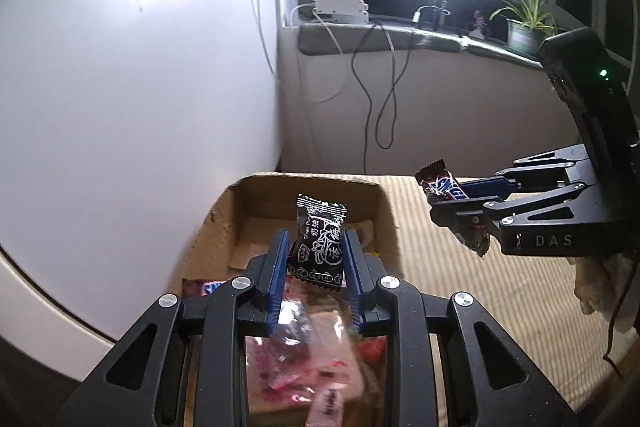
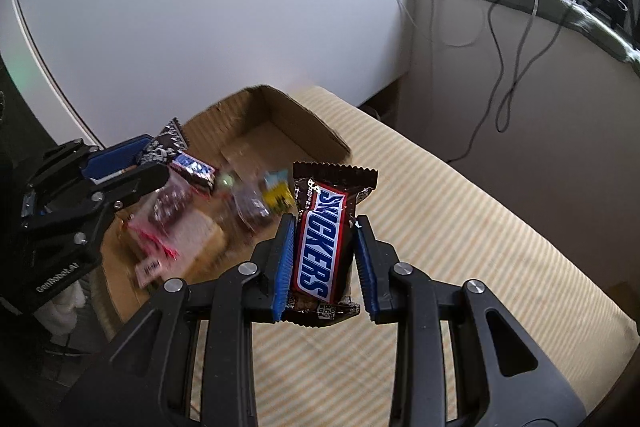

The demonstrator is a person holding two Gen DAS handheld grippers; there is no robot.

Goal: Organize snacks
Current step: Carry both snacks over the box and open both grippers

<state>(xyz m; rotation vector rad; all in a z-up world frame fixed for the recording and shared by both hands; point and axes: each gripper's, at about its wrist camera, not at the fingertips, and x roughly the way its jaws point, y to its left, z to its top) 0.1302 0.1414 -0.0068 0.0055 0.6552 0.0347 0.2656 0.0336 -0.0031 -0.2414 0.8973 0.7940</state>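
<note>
A small black foil candy packet printed with white characters [image 1: 318,247] is pinched upright between the blue pads of the left gripper [image 1: 316,259], which is closed narrowly on the packet's lower half. It is held directly above the open brown cardboard box [image 1: 384,207], where other wrapped snacks are already lying (some blurred, so not all can be identified). A brown mini Snickers bar [image 2: 324,247] is clamped by the right gripper [image 2: 326,259], its long axis running along the fingers and its crimped end pointing forward. This bar is held over the striped beige surface [image 2: 460,227], just beside the box's right wall, with the box lying forward and to the left of it. The left gripper is judged nearer to release; only a short leftward carry would be needed for the bar.
</note>
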